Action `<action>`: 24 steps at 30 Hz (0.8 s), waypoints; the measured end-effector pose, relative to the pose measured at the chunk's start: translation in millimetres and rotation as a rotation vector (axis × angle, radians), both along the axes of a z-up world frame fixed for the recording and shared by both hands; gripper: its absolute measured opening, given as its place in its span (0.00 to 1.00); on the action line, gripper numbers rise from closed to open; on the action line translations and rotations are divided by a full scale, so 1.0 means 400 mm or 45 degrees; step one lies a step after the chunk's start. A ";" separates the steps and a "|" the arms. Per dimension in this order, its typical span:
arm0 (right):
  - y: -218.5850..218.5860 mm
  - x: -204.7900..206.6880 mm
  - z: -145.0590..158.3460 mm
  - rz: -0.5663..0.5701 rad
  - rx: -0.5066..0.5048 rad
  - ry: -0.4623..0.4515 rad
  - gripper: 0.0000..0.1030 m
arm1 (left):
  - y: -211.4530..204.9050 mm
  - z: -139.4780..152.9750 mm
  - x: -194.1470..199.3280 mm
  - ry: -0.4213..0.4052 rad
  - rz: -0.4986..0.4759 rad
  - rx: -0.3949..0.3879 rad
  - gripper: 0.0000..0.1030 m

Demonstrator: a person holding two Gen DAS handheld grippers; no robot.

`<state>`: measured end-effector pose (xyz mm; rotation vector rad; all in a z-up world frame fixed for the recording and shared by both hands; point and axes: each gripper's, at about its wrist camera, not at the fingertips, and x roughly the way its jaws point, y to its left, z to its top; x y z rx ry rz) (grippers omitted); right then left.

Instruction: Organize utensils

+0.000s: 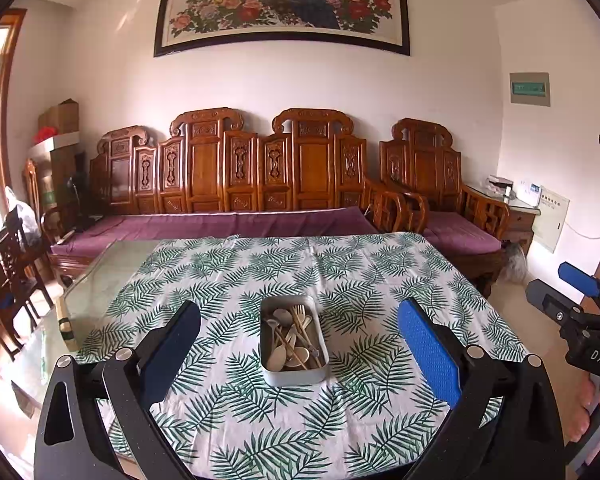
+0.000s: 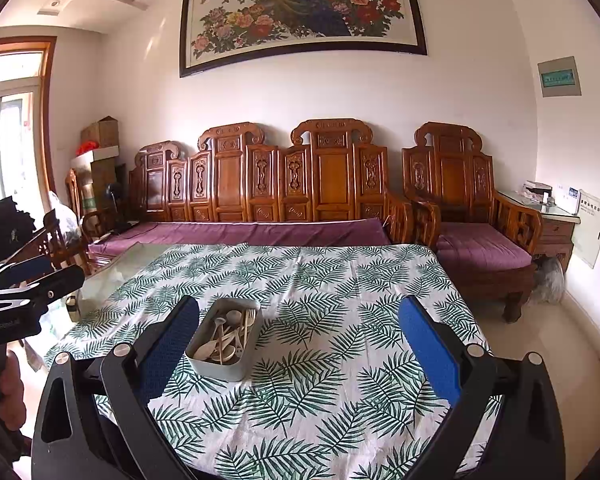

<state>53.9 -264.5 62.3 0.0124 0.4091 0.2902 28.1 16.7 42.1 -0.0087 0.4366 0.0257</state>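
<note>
Both grippers hang above the table's near edge, the left gripper (image 1: pixel 298 354) and the right gripper (image 2: pixel 298 354) each spread wide and holding nothing. Past them, mid-table on the leaf-print cloth (image 1: pixel 380 280), sits one metal tray (image 1: pixel 290 378) with the utensils (image 1: pixel 294 338) heaped inside: several pale spoons, one fork, some thin sticks, too tangled to count. Gathered already, or awaiting sorting; either fits.

Left gripper (image 1: pixel 298 354): blue-padded fingers spread wide, empty, above a leaf-print tablecloth (image 1: pixel 340 280). Grey metal tin (image 1: pixel 292 376): on the cloth between the fingers, holding pale spoons (image 1: pixel 278 358), a fork (image 1: pixel 299 314) and chopsticks (image 1: pixel 290 346). Right gripper (image 1: pixel 556 294): at right edge, hand-held, fingers apart.
</note>
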 end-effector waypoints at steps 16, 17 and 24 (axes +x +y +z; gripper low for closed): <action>0.003 0.000 -0.007 0.003 0.003 0.004 0.97 | -0.005 0.005 -0.020 -0.016 -0.006 0.001 0.93; 0.003 0.000 -0.007 0.002 0.003 0.003 0.97 | -0.006 0.005 -0.018 -0.015 -0.005 0.001 0.93; 0.002 0.000 -0.007 0.003 0.002 0.004 0.97 | -0.006 0.005 -0.019 -0.015 -0.005 0.000 0.93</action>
